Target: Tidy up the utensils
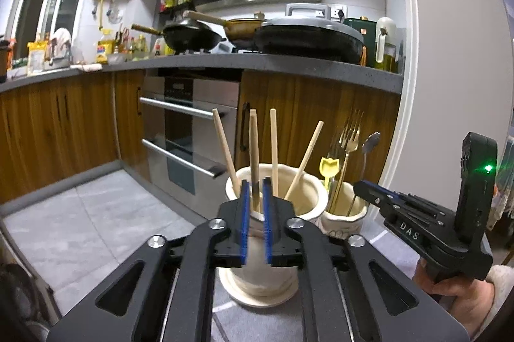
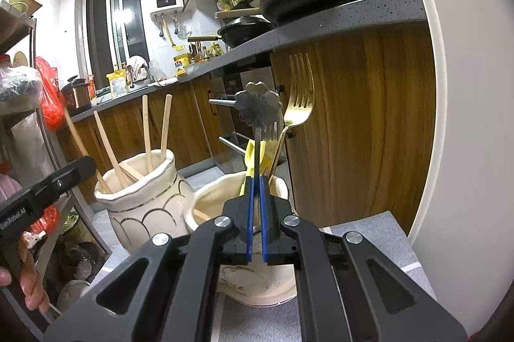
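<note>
Over the big cream jar (image 1: 305,197) my left gripper (image 1: 255,181) has its blue pads on either side of a wooden chopstick (image 1: 253,143), with thin gaps showing, so it is open. That chopstick stands in the jar with several others. My right gripper (image 2: 257,179) is shut on the handle of a silver flower-shaped spoon (image 2: 257,107) above the smaller cream jar (image 2: 212,200). This jar also holds a gold fork (image 2: 297,107) and a yellow utensil (image 2: 249,155). The big jar (image 2: 144,204) stands just left of it.
Both jars stand on a grey cloth (image 2: 369,232). Behind them are wooden cabinets (image 1: 305,117), an oven (image 1: 180,130) and a grey counter (image 1: 289,65) crowded with pans. A metal rack (image 2: 48,149) with bags stands on the left. A hand (image 1: 456,293) grips the right gripper's handle.
</note>
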`<act>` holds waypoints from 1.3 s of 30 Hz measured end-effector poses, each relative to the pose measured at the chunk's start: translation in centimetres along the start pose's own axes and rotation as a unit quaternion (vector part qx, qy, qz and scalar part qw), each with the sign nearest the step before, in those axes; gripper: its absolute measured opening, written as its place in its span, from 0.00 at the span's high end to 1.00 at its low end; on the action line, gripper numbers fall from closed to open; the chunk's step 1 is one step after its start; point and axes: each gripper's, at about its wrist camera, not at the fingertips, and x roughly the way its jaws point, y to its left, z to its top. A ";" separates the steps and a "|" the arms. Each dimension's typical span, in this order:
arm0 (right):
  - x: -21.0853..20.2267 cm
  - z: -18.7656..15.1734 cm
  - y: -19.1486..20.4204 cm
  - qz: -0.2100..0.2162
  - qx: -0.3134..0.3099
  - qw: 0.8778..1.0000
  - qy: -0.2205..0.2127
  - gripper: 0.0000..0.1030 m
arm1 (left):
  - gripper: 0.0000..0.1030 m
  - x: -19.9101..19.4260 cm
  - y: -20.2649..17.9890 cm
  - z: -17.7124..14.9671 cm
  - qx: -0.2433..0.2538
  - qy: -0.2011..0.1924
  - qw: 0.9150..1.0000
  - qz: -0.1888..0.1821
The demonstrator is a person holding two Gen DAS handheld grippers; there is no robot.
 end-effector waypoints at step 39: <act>-8.0 -5.2 0.7 -0.032 -0.119 0.992 -0.023 0.05 | 0.05 -5.4 -1.5 -7.8 0.036 -0.006 0.997 0.068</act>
